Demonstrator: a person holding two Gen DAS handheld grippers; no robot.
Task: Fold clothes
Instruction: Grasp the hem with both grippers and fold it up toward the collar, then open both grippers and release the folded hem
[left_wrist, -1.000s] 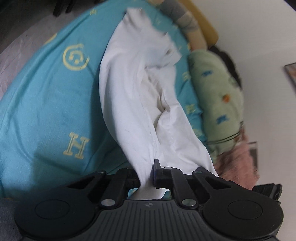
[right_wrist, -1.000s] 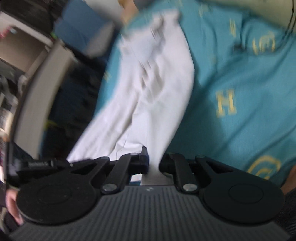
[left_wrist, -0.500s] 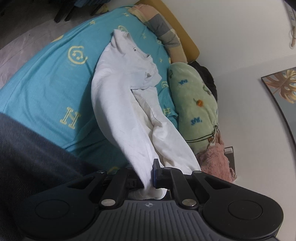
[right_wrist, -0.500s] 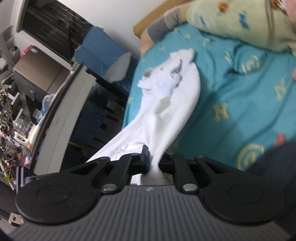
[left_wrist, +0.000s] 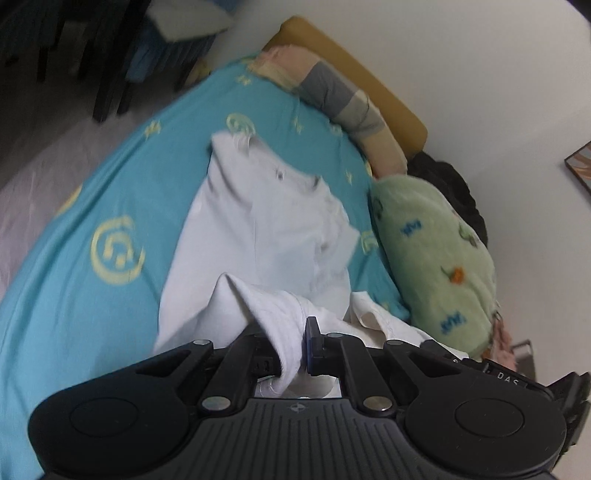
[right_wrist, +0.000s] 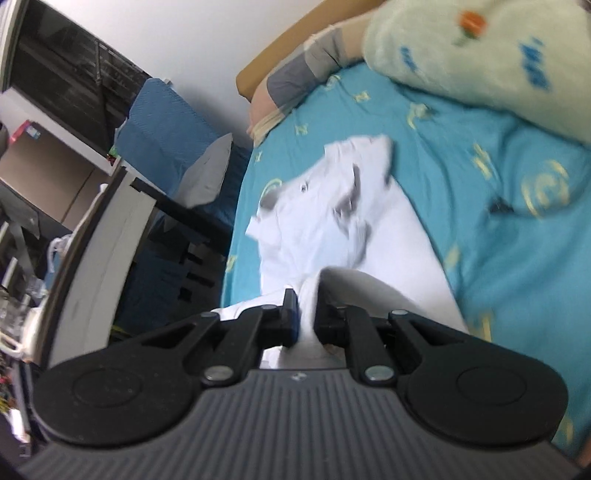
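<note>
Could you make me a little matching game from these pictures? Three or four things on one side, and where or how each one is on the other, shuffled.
Things:
1. white shirt
2. green pillow
3. striped bolster
4. bedsheet

Descriptions:
A. turquoise with yellow symbols
B. pinched by both the left hand-held gripper and the right hand-held gripper, far end lying on the bed
C. lies along the yellow headboard
D. fluffy, with blue and orange marks, by the wall

Pairs: 1-B, 2-D, 3-C, 4-A
</note>
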